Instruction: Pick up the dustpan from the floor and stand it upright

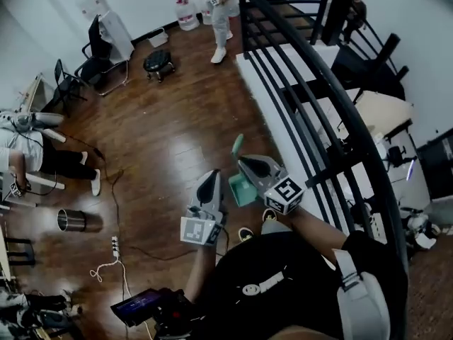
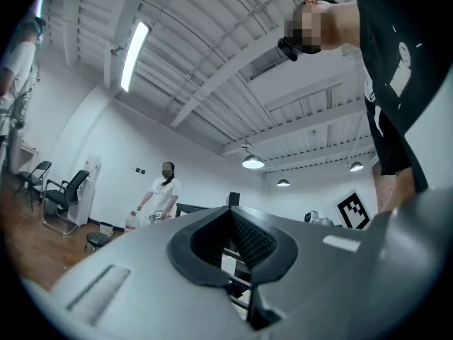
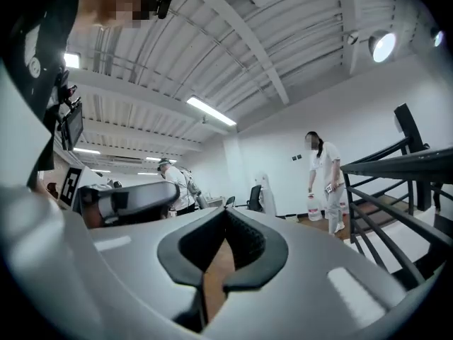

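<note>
The green dustpan (image 1: 243, 187) stands upright on the wooden floor, its handle (image 1: 237, 145) pointing up, close to the foot of the black railing (image 1: 318, 91). Both grippers are held up in the air near me, above it. In the head view my right gripper (image 1: 244, 163) partly covers the pan; its jaws are shut with nothing between them (image 3: 226, 211). To its left, my left gripper (image 1: 210, 176) also has its tips together and holds nothing (image 2: 230, 210). Both gripper views look out level across the room, and neither shows the dustpan.
A white raised platform (image 1: 283, 98) lies behind the railing. A person (image 1: 221, 6) with a water jug (image 1: 187, 14) stands at the far end. An office chair (image 1: 99, 55), a stool (image 1: 158, 64), a metal can (image 1: 71, 221) and a power strip (image 1: 115, 245) are on the floor at left.
</note>
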The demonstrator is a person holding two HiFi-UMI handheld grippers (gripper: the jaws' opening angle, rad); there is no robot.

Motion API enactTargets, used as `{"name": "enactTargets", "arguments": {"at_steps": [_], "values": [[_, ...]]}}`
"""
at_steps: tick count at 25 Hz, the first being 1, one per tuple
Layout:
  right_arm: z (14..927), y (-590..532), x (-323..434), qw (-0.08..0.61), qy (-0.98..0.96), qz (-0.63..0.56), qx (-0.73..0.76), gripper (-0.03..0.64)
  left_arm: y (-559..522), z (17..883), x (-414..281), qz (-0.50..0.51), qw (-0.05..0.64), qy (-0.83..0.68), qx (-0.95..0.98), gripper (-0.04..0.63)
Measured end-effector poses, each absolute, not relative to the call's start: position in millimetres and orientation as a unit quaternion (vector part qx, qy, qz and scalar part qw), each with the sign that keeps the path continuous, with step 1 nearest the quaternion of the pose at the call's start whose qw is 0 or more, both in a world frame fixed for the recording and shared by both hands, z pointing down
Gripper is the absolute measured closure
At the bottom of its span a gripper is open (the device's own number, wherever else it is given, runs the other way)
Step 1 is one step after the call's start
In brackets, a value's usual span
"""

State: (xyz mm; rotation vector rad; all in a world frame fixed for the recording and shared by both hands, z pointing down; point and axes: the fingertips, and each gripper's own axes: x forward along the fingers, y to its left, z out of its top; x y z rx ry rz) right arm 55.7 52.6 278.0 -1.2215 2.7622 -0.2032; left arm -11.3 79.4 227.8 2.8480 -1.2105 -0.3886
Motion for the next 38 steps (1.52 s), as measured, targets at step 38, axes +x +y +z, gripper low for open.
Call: {"name": "enactTargets", "arguments": {"at_steps": [38], "values": [[282,37,39,0.045,0.949,-0.051,-0.307,0.615,52,259,15,-0.074,-0.022,-0.429,0.900,0.580]]}}
